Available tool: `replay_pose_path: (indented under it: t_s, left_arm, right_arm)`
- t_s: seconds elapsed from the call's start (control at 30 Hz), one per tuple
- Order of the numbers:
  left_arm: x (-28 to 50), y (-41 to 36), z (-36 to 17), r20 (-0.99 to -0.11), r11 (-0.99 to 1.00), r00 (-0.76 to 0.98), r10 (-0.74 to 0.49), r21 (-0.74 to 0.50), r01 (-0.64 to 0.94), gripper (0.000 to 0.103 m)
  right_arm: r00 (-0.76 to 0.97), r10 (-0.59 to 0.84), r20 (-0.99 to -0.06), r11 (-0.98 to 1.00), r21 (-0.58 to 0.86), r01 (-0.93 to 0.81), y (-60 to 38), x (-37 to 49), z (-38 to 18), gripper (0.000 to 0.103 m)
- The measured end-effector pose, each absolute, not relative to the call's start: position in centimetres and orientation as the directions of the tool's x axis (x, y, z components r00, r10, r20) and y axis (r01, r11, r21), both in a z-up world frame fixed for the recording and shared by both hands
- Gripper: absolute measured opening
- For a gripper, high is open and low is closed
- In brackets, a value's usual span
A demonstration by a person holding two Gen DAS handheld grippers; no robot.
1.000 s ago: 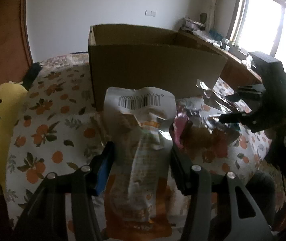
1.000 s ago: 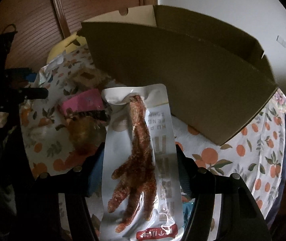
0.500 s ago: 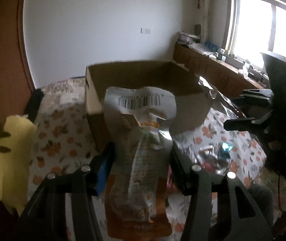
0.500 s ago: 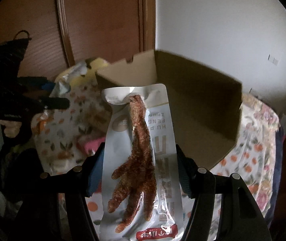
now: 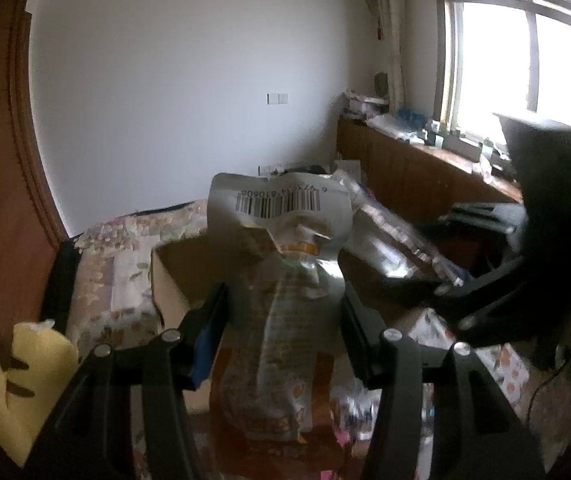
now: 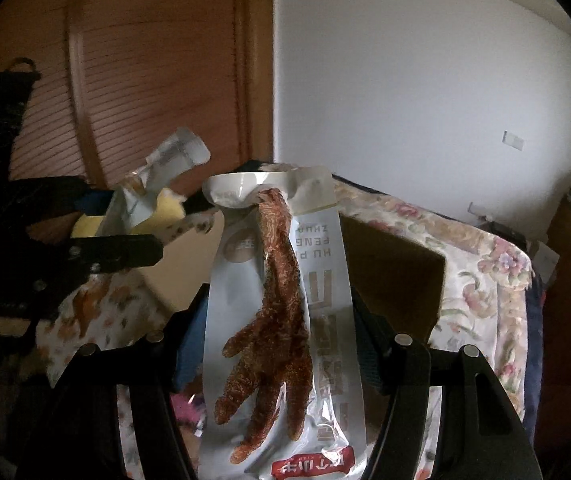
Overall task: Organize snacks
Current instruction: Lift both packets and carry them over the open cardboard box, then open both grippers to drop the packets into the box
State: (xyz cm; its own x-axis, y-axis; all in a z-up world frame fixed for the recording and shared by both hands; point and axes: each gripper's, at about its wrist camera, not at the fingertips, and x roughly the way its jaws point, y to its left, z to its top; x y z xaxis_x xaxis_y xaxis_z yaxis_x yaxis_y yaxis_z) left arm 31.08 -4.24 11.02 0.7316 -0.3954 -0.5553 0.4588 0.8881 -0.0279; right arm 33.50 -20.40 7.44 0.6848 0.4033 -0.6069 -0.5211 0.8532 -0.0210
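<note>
Chicken-foot packet (image 6: 281,320) is clamped in the right hand-held gripper (image 6: 281,336); the left hand-held gripper (image 5: 285,320) holds an orange snack pouch (image 5: 281,320).

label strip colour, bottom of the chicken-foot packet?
Red with white characters, on the chicken-foot packet; right wrist view shows it best.

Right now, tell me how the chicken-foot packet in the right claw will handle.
The chicken-foot packet is probably floppy: its top edge curls over above the right claw. Its glossy film looks slippery. Holding a single foot, it seems light.
</note>
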Motion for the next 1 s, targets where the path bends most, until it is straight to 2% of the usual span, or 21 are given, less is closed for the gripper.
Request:
replay_pose_path:
  t_s: [0.2, 0.47, 0.6, 1.0]
  left_arm:
    - [35.3, -5.0, 12.3, -0.551, 0.898, 0.743, -0.379, -0.025, 0.44, 0.053]
    - [40.8, -6.3, 9.1, -0.627, 0.905, 0.693, -0.356, -0.047, 0.422, 0.056]
    - [41.2, -7.5, 7.0, -0.649, 0.908, 0.689, -0.323, -0.008, 0.418, 0.057]
    - [40.2, -6.9, 5.8, -0.647, 0.917, 0.69, -0.324, -0.035, 0.398, 0.057]
  right_arm:
    - [0.705, 0.361, -0.611, 0.882, -0.022, -0.471, -20.3, 36.9, 7.7, 0.065]
    - [0.692, 0.291, -0.661, 0.907, -0.04, -0.419, -19.6, 39.5, 4.8, 0.066]
    - [0.675, 0.274, -0.685, 0.912, -0.038, -0.409, -19.6, 40.3, 3.0, 0.066]
    - [0.662, 0.285, -0.693, 0.921, 0.005, -0.391, -19.8, 41.1, 1.2, 0.066]
